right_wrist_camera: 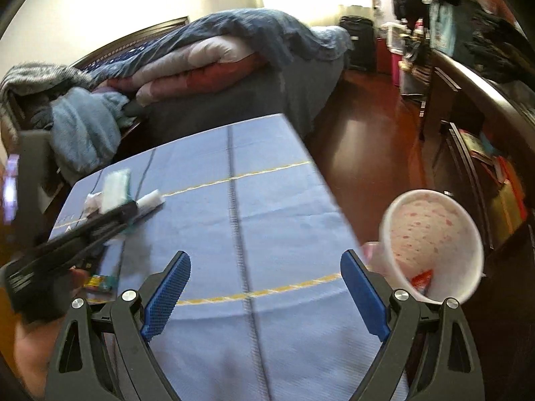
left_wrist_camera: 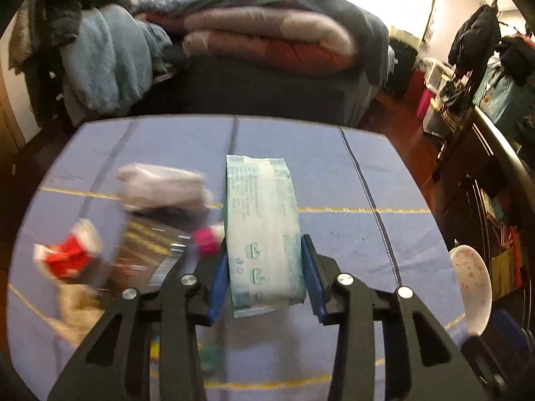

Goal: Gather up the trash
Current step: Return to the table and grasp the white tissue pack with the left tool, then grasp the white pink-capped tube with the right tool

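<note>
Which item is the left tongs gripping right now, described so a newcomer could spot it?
Start at the blue tablecloth with yellow lines in front of the bed. Near its middle, between the blue pads of the left tongs, sits a long flat pale-green tissue pack. Unlike the crumpled red wrapper and the white wad to its left, it is smooth, rectangular and printed.

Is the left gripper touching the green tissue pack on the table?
Touching. In the left wrist view, the left gripper has both blue pads against the sides of the green tissue pack, with no gap visible on either side.
</note>
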`<state>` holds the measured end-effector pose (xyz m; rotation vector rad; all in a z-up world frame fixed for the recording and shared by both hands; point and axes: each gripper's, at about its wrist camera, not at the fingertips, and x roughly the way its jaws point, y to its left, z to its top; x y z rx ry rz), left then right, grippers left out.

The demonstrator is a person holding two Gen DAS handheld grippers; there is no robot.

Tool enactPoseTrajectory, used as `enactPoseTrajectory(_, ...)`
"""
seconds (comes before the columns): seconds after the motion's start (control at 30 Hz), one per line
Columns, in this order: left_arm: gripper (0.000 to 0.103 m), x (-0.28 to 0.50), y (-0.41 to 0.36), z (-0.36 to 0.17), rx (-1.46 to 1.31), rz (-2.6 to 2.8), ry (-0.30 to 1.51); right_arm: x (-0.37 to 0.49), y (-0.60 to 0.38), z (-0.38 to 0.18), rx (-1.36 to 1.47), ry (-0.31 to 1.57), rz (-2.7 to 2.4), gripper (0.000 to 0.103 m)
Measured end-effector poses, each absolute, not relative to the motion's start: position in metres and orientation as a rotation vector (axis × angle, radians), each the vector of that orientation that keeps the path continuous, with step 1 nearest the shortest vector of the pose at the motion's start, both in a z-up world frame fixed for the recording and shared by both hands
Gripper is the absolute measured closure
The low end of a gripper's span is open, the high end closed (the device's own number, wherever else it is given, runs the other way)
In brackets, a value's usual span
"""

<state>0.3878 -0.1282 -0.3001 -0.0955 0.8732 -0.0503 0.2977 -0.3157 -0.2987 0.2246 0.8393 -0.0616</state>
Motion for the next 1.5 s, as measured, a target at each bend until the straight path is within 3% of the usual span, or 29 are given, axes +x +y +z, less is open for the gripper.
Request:
enactPoseTrajectory(0.5, 0.062, 0.346, -0.011, -0.262, -0.185, 0.080, 0.789, 0.383, -0.205, -0.325, -0.041, 0.882, 0.203, 0.007)
enactPoseTrajectory(1.03, 0.061, 0.347, 0.008, -0.262, -0.219, 0.079, 0.781, 0.424, -0.156, -0.346, -0.127, 0.904, 0.348, 0.004)
enactPoseTrajectory(1.17, 0.061, 0.348, 0.004, -0.264, -0.212, 0.069, 0.785, 0.430, -0.158, -0.347, -0.124, 0.908, 0.337, 0.016)
enactPoseTrajectory(1.5, 0.061, 0.348, -0.004, -0.262, -0.198, 0.054, 0.792, 0.414, -0.174, -0.338, -0.088, 0.894, 0.309, 0.016)
